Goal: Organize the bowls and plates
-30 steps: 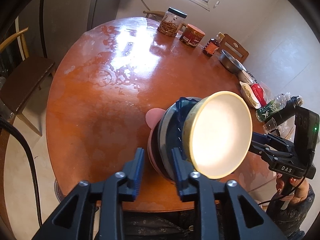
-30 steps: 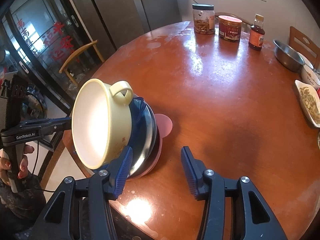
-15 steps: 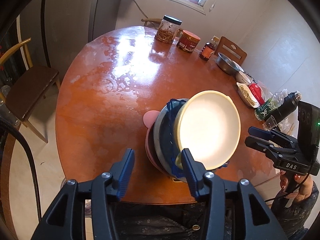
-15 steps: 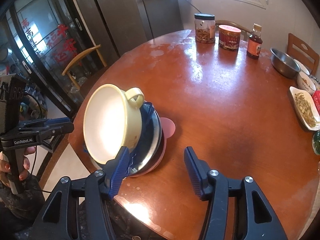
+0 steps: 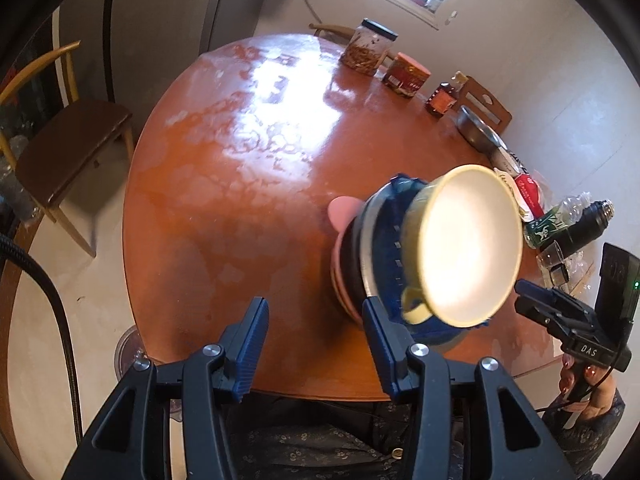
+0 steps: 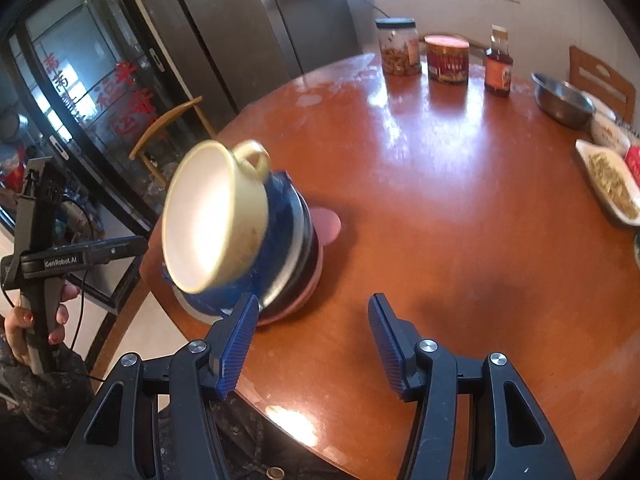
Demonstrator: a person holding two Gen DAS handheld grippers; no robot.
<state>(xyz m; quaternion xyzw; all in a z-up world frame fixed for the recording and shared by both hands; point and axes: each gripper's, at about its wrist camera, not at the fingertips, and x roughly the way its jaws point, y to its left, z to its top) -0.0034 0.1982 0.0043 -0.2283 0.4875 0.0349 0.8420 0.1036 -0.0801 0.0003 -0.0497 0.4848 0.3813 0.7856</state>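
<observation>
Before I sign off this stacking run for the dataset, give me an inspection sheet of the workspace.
Surface: round wooden table, glossy, pale blotches.
Job's things: yellow handled bowl tops a stack of blue dish, metal bowl and pink plate near the table's edge.
Clutter: jar, red tin, bottle, steel bowl, food dish.
Grippers: left gripper and right gripper open, nothing between the fingers.
Cables: black cable at left.
Surroundings: chair, glass cabinet, window.

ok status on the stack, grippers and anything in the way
Left gripper and right gripper open, empty. Yellow bowl tops the stack near the table edge. Nothing in the way.
</observation>
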